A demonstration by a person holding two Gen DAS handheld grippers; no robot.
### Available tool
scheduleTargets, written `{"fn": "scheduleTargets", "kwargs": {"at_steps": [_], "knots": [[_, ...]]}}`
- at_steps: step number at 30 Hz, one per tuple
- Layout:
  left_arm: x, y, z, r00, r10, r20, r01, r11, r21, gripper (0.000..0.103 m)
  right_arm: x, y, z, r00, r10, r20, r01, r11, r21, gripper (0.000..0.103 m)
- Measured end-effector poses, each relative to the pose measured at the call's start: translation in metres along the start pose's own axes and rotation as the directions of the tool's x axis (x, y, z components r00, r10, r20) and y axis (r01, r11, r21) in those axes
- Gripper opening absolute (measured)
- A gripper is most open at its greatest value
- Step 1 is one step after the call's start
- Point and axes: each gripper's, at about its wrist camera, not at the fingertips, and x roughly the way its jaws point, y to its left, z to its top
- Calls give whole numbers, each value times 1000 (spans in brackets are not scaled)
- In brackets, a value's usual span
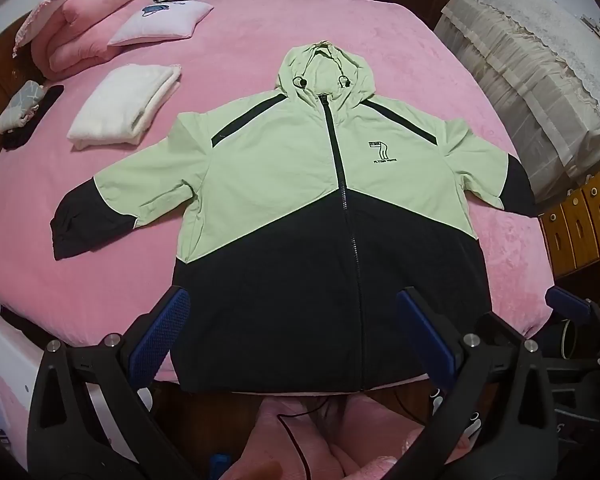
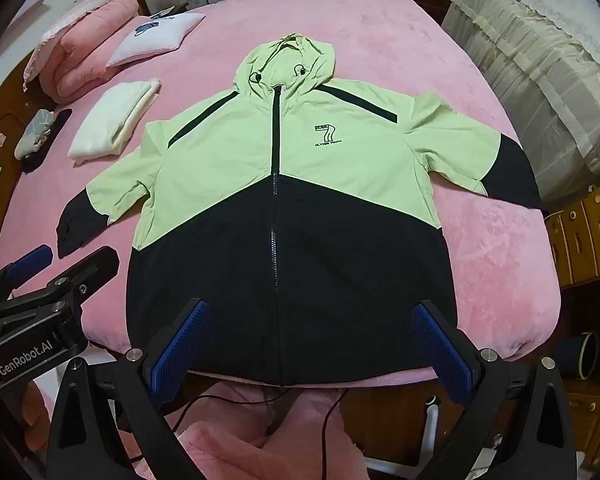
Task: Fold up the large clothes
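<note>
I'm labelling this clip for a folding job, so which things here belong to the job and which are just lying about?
Belongs to the job:
- green and black hooded jacket, spread flat, zipped
- left tongs, open
- right tongs, open

Just lying about:
- folded white cloth
- pink quilt
- small pillow
- grey bundle

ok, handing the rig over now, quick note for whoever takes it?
Left gripper: open, empty, above the jacket's hem.
Right gripper: open, empty, also above the hem.
Jacket: flat on the pink bed, face up, zipped, sleeves spread out, hood at the far end.
Done: jacket laid out. A folded white cloth lies to its left.
Left: every fold.
</note>
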Motion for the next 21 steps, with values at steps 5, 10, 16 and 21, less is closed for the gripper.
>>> {"fn": "scheduleTargets", "kwargs": {"at_steps": [5, 10, 16, 21], "knots": [[-1, 0, -1, 1000, -4, 7, 4, 1000, 12, 102, 0, 0, 2, 1000, -3, -5, 3, 1000, -4, 102], [4, 2, -3, 1000, 3, 3, -3, 1000, 11, 102, -1, -2, 4, 1000, -2, -4, 2, 1000, -2, 102], [5, 1, -3, 1000, -1, 1, 1, 1000, 13, 102, 0, -1, 4, 1000, -7, -4, 7, 1000, -1, 102], [5, -1, 0, 1000, 6, 2, -6, 1000, 8, 102, 4, -6, 11, 1000, -11, -5, 11, 1000, 5, 102]]}}
